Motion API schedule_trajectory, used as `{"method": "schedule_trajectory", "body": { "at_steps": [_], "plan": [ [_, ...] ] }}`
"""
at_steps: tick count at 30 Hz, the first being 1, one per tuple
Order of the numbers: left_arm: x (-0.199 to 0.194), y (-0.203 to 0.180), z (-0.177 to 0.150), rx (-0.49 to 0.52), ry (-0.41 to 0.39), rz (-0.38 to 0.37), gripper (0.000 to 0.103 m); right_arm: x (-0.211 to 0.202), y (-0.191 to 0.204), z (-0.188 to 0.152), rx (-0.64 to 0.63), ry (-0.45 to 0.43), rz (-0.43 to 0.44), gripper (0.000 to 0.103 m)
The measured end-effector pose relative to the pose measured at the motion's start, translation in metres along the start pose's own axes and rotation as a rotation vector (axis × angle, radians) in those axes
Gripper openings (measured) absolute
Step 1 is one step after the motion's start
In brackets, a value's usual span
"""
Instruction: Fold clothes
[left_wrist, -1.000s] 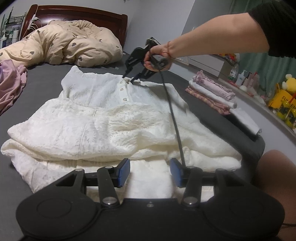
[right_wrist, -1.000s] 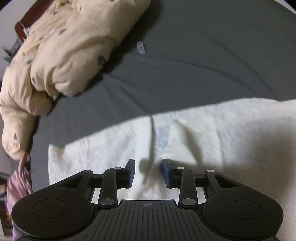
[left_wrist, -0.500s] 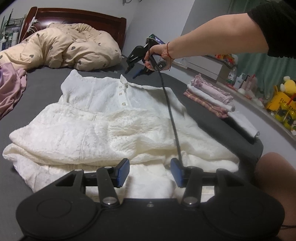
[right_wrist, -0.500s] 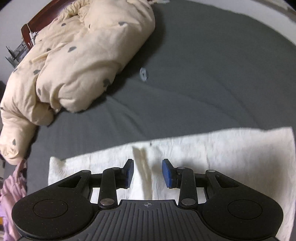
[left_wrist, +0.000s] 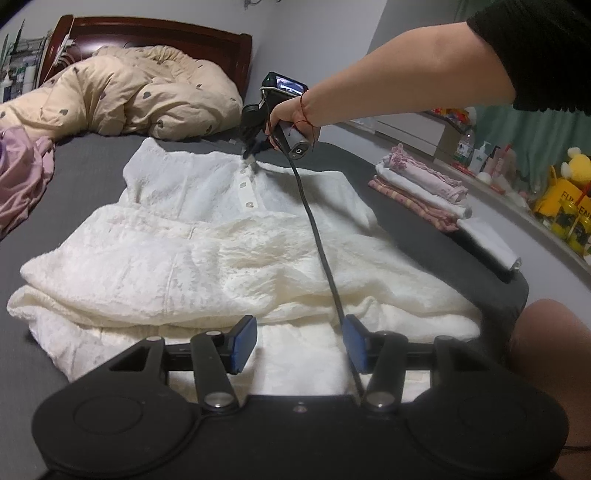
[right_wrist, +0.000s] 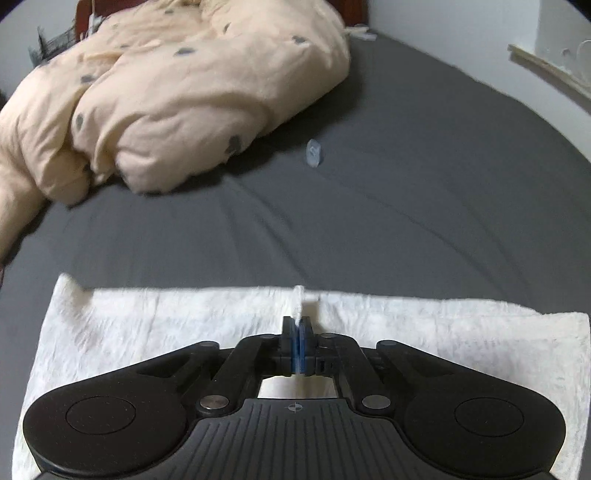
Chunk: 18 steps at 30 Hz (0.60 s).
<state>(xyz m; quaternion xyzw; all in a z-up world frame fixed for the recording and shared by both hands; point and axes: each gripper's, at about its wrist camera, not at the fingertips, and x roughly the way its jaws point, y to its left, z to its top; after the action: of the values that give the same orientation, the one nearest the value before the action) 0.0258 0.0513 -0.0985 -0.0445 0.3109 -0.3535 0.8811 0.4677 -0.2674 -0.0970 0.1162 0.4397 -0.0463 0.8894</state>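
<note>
Both right claw (right_wrist: 297, 345) pads hide pinched dress (right_wrist: 147, 325) neckline

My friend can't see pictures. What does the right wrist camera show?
The right gripper is shut on a small pinch of the white lacy dress at its top edge. The dress lies on a dark grey bedsheet, with a rumpled beige spotted duvet behind.

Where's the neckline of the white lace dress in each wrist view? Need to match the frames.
Left wrist view: neckline of the white lace dress is upper centre, at the far end of the button placket, under the right gripper.
Right wrist view: the neckline is lower centre, a tuft pinched between the shut blue pads.
Shared landmark: the beige spotted duvet beyond it.
</note>
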Motion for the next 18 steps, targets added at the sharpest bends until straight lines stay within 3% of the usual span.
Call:
{"method": "schedule_trajectory", "body": {
  "at_steps": [4, 7, 9, 12, 14, 15, 18],
  "plan": [
    [0.001, 0.003, -0.001, -0.013, 0.007, -0.001, 0.050, 0.000, -0.002, 0.006, 0.057, -0.056, -0.011, 0.001],
    [0.002, 0.003, -0.001, -0.015, 0.011, 0.000, 0.050, 0.009, -0.004, 0.009, 0.099, -0.004, 0.001, 0.002],
    [0.002, 0.003, -0.001, -0.014, 0.012, -0.001, 0.050, 0.008, -0.006, 0.008, 0.128, -0.020, 0.031, 0.003],
    [0.001, 0.003, 0.000, -0.013, 0.010, 0.003, 0.051, 0.000, -0.013, 0.009, 0.179, -0.038, 0.114, 0.026],
    [-0.002, 0.003, 0.001, -0.015, 0.002, 0.004, 0.051, -0.013, -0.018, 0.012, 0.201, -0.061, 0.158, 0.060],
    [-0.003, 0.002, 0.001, -0.015, -0.003, 0.004, 0.051, -0.022, -0.019, 0.015, 0.196, -0.068, 0.170, 0.065],
    [-0.009, 0.001, 0.004, -0.008, -0.026, 0.018, 0.052, -0.053, -0.020, 0.022, 0.156, -0.054, 0.220, 0.065]
  ]
}}
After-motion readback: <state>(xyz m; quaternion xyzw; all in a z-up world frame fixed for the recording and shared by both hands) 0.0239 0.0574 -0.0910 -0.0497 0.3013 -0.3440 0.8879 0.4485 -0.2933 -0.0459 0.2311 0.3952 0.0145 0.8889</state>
